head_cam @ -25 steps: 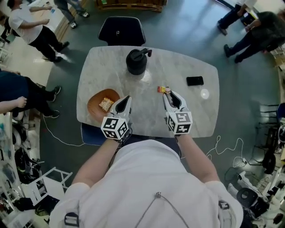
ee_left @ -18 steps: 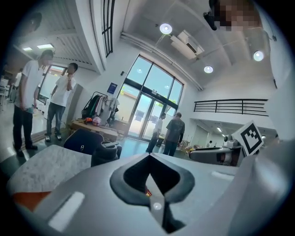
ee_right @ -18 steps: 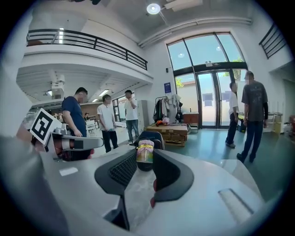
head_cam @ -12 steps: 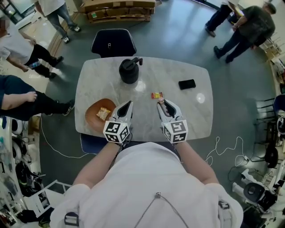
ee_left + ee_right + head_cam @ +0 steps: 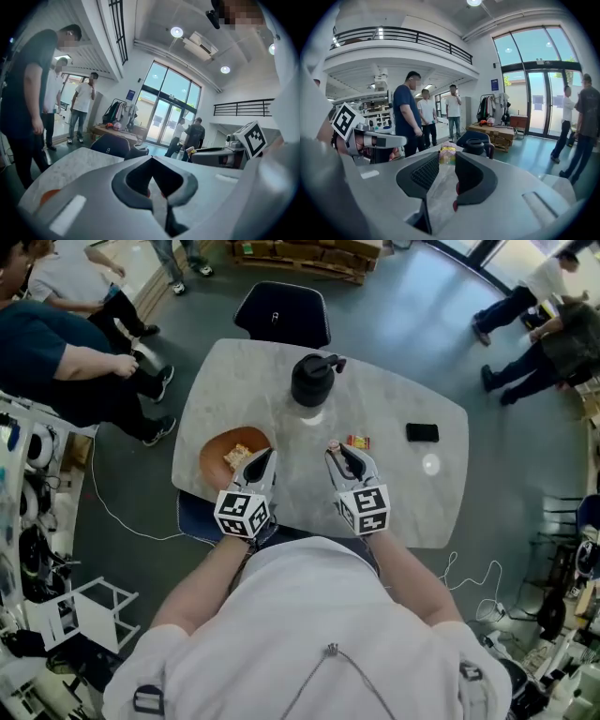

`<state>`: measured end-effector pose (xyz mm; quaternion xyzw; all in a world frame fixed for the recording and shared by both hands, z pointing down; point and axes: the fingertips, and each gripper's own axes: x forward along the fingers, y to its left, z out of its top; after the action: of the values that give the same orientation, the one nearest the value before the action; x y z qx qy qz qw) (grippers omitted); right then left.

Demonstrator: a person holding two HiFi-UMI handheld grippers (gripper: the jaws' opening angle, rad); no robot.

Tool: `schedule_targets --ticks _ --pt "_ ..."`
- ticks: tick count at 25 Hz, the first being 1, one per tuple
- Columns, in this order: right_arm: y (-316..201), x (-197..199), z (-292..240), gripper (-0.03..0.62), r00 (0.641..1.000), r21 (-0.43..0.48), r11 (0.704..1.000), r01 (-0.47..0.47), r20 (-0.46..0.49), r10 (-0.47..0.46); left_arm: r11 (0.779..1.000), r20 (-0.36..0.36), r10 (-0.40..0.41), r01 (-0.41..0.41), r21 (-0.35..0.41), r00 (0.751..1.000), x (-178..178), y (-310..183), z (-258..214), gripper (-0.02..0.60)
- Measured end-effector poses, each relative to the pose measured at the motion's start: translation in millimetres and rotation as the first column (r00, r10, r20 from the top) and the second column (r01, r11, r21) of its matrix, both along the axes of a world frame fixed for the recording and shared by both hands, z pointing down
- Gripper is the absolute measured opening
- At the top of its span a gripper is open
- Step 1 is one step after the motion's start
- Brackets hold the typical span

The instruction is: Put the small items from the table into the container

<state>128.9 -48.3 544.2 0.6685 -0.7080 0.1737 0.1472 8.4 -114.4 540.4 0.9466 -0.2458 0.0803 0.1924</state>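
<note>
Marble table (image 5: pixel 234 390); candy (image 5: pixel 447 154) print unreadable.

Three snack packets (image 5: pixel 358 442) (image 5: pixel 333 445) (image 5: pixel 236 457), one bowl (image 5: pixel 214 448), one jug (image 5: pixel 312 381).

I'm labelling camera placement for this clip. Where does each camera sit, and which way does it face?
Head view: on the person's head, looking steeply down at the table; shows chest, both forearms, left gripper, right gripper.
Left gripper view: on the left gripper, looking across the table over its shut jaws.
Right gripper view: on the right gripper, looking over jaws gripping a wrapped snack.
Shared: all three show the black jug.
</note>
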Motion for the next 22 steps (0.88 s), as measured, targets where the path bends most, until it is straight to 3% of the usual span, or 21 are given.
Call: schedule_targets --ticks 5,9,12,15,18,22 --pt "-41.6 -42.9 22.7 0.135 0.988 -0.046 0.987 0.153 -0.009 -0.154 0.993 0.016 -0.112 0.112 -0.021 0.994 -44.9 -16.0 12.4 0.003" --pt "-72.5 -92.1 58.9 0.135 0.951 -0.128 0.943 0.306 -0.011 -0.310 0.975 0.040 -0.217 0.219 -0.045 0.975 -93.0 -23.6 28.3 0.003" --pt "-87.5 -137.6 101.5 0.135 0.899 -0.239 0.871 0.429 0.018 -0.438 0.948 0.074 -0.303 0.308 -0.074 0.950 -133.7 -20.8 41.3 0.003" --pt "-95.5 -174.0 148.9 0.135 0.837 -0.372 0.773 0.515 0.022 -0.547 0.919 0.101 -0.372 0.381 -0.100 0.923 -165.6 -16.3 50.2 0.003" --pt "-100.6 -199.6 194.2 0.135 0.770 -0.481 0.676 0.558 -0.004 -0.638 0.885 0.121 -0.436 0.449 -0.120 0.892 -192.7 -10.9 58.3 0.003" --pt "-103.8 -223.8 240.5 0.135 0.694 -0.588 0.581 0.562 -0.047 -0.719 0.846 0.150 -0.496 0.515 -0.139 0.855 -224.6 1.9 70.6 0.003"
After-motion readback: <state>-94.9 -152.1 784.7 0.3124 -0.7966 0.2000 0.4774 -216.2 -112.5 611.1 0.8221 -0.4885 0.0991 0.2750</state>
